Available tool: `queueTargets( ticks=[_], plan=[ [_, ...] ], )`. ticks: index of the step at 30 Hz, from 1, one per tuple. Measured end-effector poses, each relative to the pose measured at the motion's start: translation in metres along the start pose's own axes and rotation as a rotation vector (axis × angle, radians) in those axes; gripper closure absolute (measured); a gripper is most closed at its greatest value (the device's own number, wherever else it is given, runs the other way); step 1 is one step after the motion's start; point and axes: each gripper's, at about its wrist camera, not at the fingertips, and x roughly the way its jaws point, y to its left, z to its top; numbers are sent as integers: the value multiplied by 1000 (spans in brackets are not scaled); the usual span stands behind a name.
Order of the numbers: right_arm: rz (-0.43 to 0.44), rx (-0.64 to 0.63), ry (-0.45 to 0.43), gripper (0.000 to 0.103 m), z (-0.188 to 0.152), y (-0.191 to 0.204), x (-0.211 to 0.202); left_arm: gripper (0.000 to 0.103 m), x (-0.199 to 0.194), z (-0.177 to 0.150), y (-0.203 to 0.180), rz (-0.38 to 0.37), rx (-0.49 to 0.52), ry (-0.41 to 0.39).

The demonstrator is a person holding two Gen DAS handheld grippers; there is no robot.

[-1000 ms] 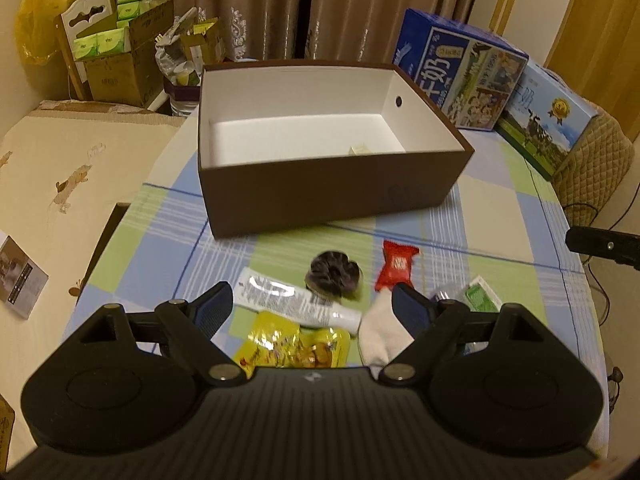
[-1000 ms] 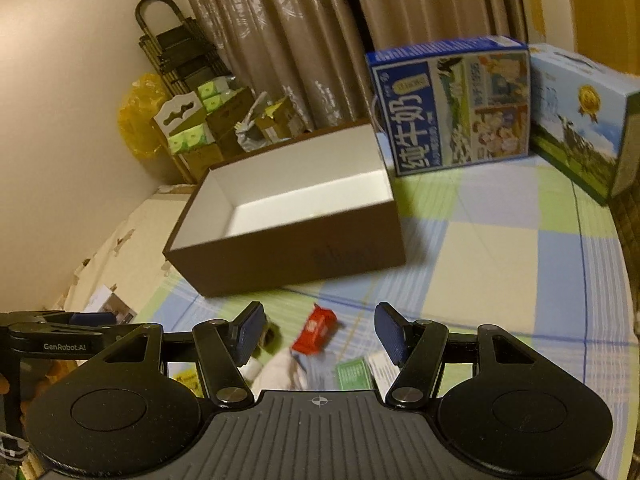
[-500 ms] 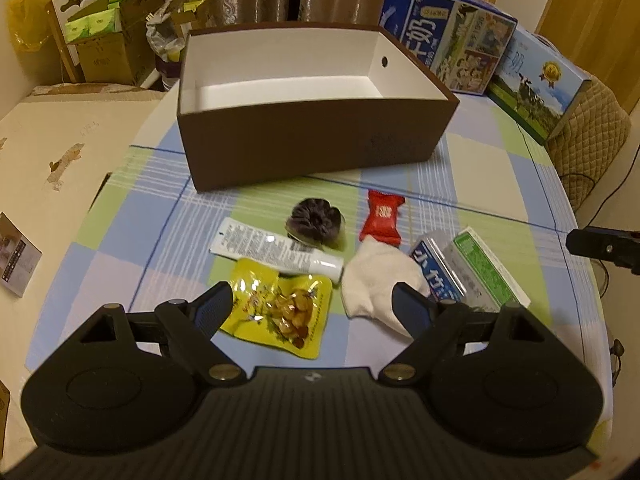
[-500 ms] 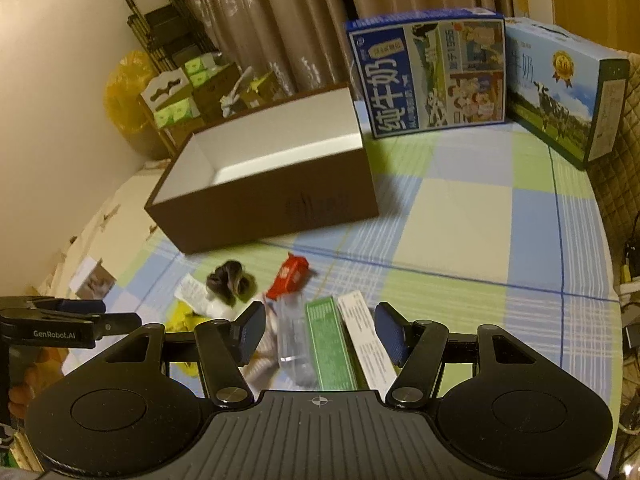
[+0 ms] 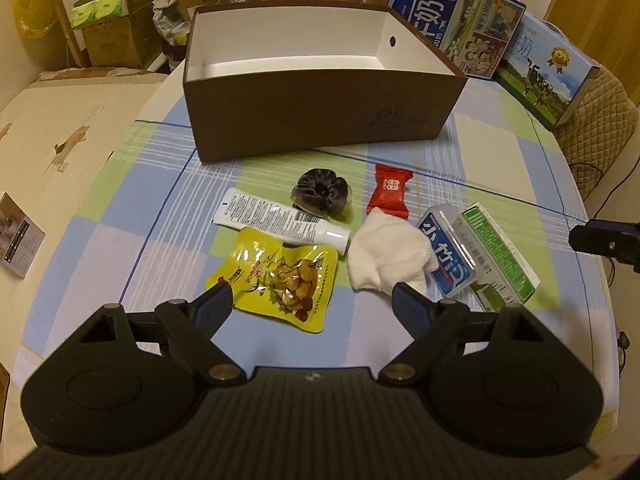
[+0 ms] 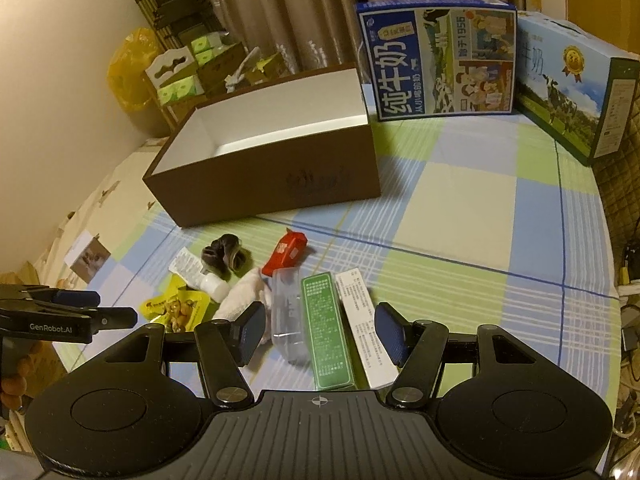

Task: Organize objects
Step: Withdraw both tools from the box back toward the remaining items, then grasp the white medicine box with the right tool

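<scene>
the left gripper point(image 5: 312, 306) hung wide open and empty above the near edge of the checked tablecloth point(image 5: 500, 152), its fingertips either side of a yellow snack pouch point(image 5: 276, 276) and a white folded cloth point(image 5: 390, 258). the right gripper point(image 6: 320, 326) was just as wide apart and held nothing, poised over a green carton point(image 6: 328, 334) whose long axis ran away from the camera toward the brown box point(image 6: 272, 176). beside the carton, touching it, lay a clear plastic case point(image 6: 288, 312) on the same line, and a white leaflet box point(image 6: 366, 328) on its other side.

in the left view a white tube point(image 5: 280, 222) lay slantwise, cap end toward the cloth, with a dark scrunchie point(image 5: 320, 196) against it and a red candy wrapper point(image 5: 390, 192) pointing toward the brown box point(image 5: 320, 120), which stood open-topped with white walls.

behind the box stood two milk cartons point(image 6: 440, 60), then brown curtains point(image 6: 280, 8). only the right view showed the folded rack point(image 6: 164, 12) by the wall and the left gripper point(image 6: 64, 316) from the side; only the left view showed the blue print on the clear case point(image 5: 446, 256).
</scene>
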Motion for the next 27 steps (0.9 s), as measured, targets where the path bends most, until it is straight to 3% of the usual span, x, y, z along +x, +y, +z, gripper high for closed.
queueTargets(
  ticks=[11, 20, 27],
  plan=[
    [-22, -15, 19, 44, 2, -6, 11, 19, 5, 0, 9, 32, -1, 2],
    [-68, -5, 51, 45, -11, -40, 28, 19, 12, 5, 30, 68, -30, -7],
    [-50, -25, 113, 57, -25, -49, 50, 19, 20, 3, 42, 83, -45, 3]
  ],
)
